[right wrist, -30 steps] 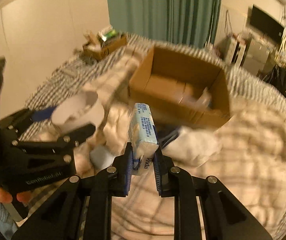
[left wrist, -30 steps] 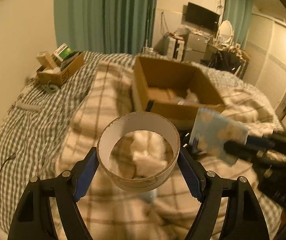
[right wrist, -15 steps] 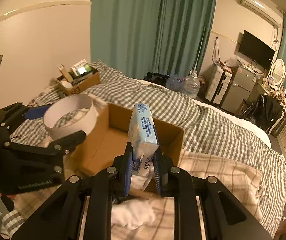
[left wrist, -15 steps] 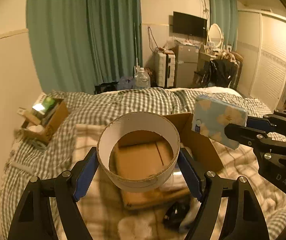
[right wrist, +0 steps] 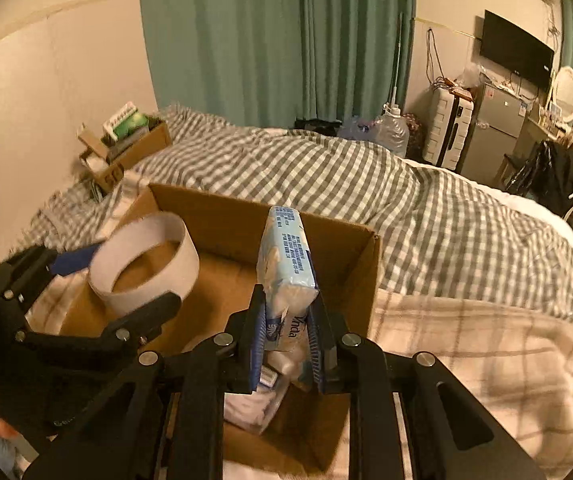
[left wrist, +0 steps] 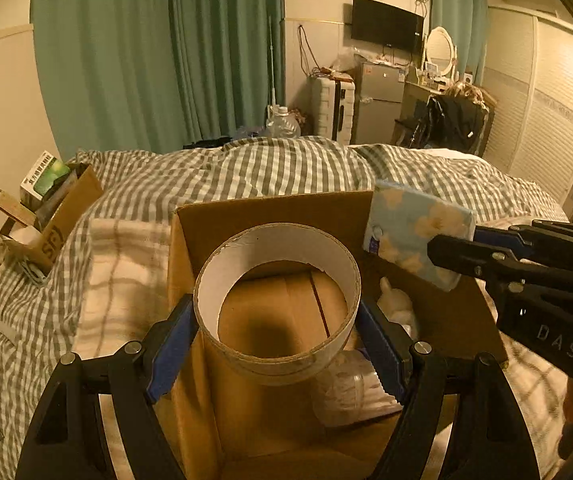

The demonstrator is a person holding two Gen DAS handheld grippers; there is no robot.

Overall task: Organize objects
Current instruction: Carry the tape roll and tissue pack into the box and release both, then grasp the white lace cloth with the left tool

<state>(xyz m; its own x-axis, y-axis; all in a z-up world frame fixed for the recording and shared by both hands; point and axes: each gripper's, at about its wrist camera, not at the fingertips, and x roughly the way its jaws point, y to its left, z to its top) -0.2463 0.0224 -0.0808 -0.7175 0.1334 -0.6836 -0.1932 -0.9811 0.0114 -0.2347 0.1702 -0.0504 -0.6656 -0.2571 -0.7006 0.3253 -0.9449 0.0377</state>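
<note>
The open cardboard box (left wrist: pixel 270 216) offers bare floor at its left and middle, under the cardboard ring (left wrist: pixel 276 304). Its right side is crowded by a plastic bottle (left wrist: pixel 350 392) and white packets (left wrist: pixel 396 308). The tissue pack (left wrist: pixel 416 234) hangs over the right wall, narrowing passage there.

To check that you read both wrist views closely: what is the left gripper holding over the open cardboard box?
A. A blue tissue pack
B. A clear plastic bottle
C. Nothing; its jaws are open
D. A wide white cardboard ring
D: the left gripper is clamped with its blue pads against either side of the white cardboard ring, above the cardboard box; the tissue pack is in the right gripper.
</note>
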